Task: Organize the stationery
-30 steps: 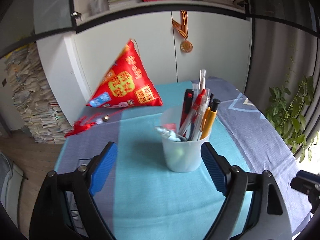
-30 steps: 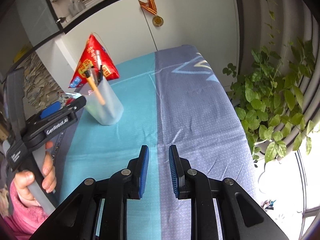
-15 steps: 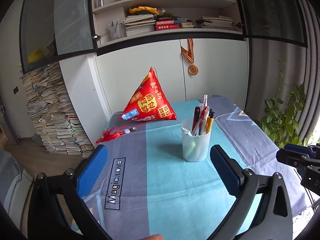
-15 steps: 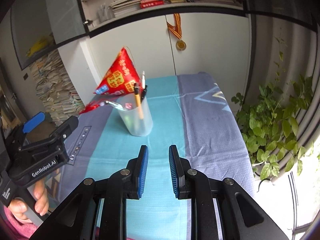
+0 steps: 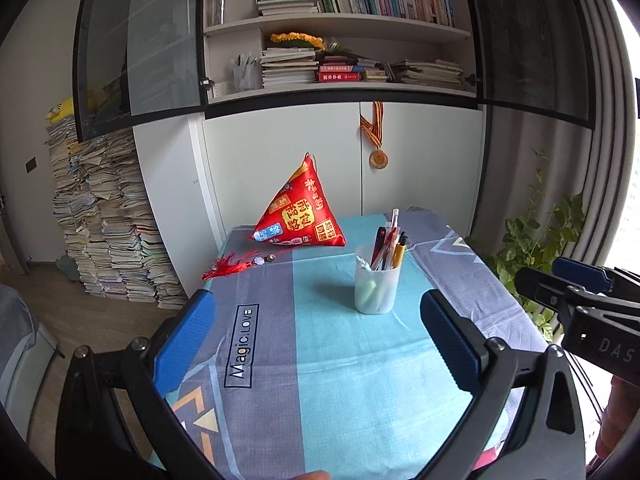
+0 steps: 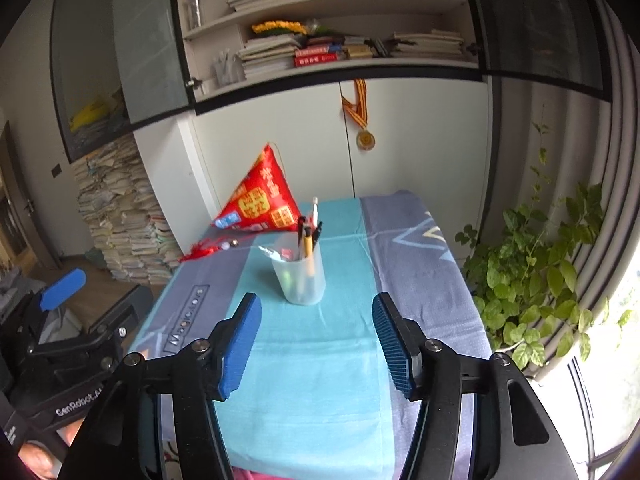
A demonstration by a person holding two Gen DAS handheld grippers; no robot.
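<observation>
A translucent white cup (image 5: 377, 289) (image 6: 299, 276) stands on the blue and grey tablecloth (image 5: 328, 360) (image 6: 320, 360), filled with several pens (image 5: 389, 246) (image 6: 308, 232) standing upright. My left gripper (image 5: 316, 332) is open wide with nothing between its blue pads, well back from the cup near the table's front. My right gripper (image 6: 316, 344) is also back from the cup; its jaws are opening, with nothing between them. Each gripper shows at the edge of the other's view, held by a hand.
A red pyramid-shaped cushion (image 5: 302, 216) with a red tassel (image 5: 232, 266) lies at the table's far end against white cabinets. A leafy plant (image 6: 532, 276) stands right of the table. Stacks of books (image 5: 108, 220) rise on the floor at left.
Both grippers have pulled back and up from the cup, which now looks smaller. The left gripper widened fully. The right gripper, shut earlier, has spread its jaws.
</observation>
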